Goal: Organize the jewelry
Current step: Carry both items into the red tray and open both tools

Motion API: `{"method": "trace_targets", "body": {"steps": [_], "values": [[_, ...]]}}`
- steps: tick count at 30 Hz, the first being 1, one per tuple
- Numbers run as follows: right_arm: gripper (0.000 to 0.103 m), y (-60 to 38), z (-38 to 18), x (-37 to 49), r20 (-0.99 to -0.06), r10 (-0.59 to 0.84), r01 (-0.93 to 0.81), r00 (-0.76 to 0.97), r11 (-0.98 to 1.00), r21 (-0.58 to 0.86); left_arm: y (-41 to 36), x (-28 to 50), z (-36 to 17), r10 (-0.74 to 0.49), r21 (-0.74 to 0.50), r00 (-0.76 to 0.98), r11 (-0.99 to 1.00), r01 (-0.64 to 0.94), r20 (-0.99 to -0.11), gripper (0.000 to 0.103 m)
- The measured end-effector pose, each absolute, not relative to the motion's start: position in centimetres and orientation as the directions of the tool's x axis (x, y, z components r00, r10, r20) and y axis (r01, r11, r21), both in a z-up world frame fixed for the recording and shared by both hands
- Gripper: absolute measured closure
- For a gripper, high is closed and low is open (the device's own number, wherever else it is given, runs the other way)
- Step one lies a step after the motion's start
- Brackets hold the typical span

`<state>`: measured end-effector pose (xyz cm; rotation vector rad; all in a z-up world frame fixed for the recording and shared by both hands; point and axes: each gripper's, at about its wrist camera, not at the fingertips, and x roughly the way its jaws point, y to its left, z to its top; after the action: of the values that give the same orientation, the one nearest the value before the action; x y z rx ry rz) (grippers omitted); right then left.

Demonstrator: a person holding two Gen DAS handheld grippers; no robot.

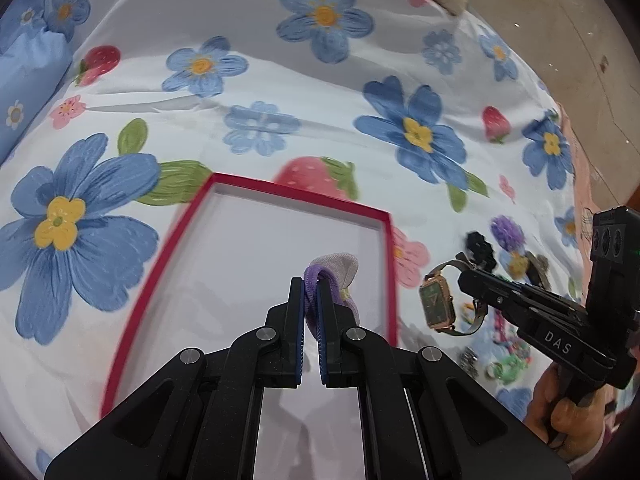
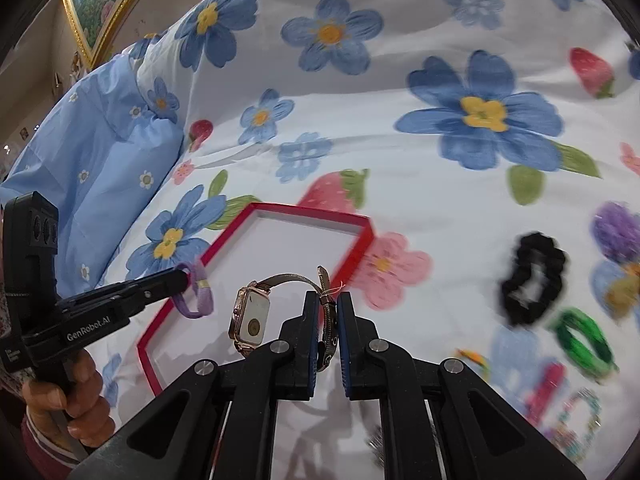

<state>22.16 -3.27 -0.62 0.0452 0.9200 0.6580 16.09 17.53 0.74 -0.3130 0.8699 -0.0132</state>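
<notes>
The red-rimmed tray [image 2: 362,242] lies on the flowered bedspread [image 1: 280,60] with its white floor bare; nothing has been set down in it yet, as far as either view shows. Over it hang the two pieces being carried. The left gripper [image 1: 311,292] has its tongs pressed together on a purple hair tie [image 1: 316,280] with a pale fabric knot, held above the tray's inside. The right gripper [image 2: 328,308] pinches the mesh strap of a rose-gold watch [image 2: 250,320], whose square case dangles to one side, just over the tray's near edge.

So I would judge the sorting to be at its start: two items lifted and about to be placed, none delivered.

Off to the side of the tray the rest waits on the bedspread: a black scrunchie [image 2: 534,284], a green hair band [image 2: 582,340], a fuzzy purple piece [image 2: 618,232], and a cluster of small beaded or coloured bits nearer the edge, too blurred for me to name with any confidence. All of these lie well apart from the tray and untouched.

A person's hand grips each tool's handle at the frame edges, and a pale blue pillow [image 2: 100,152] sits beyond the tray.
</notes>
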Motion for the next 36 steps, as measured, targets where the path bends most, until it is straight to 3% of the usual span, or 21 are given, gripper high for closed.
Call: {"method": "trace_targets", "body": {"steps": [14, 28, 31, 36], "values": [[0.094, 5.1, -5.6, 28.4, -0.806, 0.477, -0.543, 0.350, 0.805, 0.240, 22.9, 22.2, -4.8, -0.135, -0.313, 0.565, 0.921, -0.231, -0.814, 0.099], [0.094, 6.7, -7.8, 30.0, -0.850, 0.421, -0.567, 0.316, 0.802, 0.187, 23.3, 23.8, -7.5, -0.086, -0.246, 0.499, 0.932, -0.265, -0.862, 0.097], [0.090, 6.8, -7.7, 30.1, -0.849, 0.429, -0.572, 0.307, 0.797, 0.196, 23.2, 23.7, -7.3, -0.071, -0.230, 0.500, 0.937, -0.264, -0.863, 0.090], [0.088, 6.2, -6.8, 30.0, -0.831, 0.456, -0.558, 0.319, 0.799, 0.224, 22.9, 23.0, -6.9, -0.041, -0.206, 0.502, 0.938, -0.279, -0.864, 0.068]]}}
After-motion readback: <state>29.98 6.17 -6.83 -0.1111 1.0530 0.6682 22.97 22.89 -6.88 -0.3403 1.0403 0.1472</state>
